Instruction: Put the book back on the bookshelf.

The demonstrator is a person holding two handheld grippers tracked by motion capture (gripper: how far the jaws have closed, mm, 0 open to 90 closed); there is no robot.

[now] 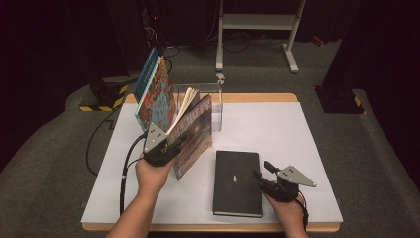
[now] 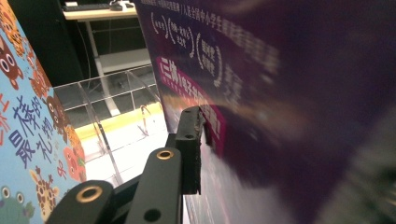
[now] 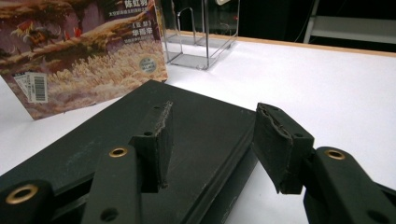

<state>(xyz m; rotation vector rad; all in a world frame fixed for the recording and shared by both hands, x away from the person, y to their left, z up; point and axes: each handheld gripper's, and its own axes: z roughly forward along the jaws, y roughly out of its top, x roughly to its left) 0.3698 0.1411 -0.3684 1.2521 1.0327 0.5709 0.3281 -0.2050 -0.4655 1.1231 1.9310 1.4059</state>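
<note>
Purple-covered book (image 1: 194, 135) stood on edge just in front of the clear acrylic rack (image 1: 214, 106), long axis upright, pinched by the left gripper (image 1: 174, 144), though blur hid its far pad. Right of it, the black book (image 1: 237, 182) lay flat; the right gripper (image 1: 262, 171) straddled its edge, jaws spread. White tabletop (image 1: 277, 134), dark room.

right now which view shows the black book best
The high view: the whole black book lies flat on the white table, beside the right tongs. The right gripper view shows its cover and near edge close up between the open jaws.
</note>
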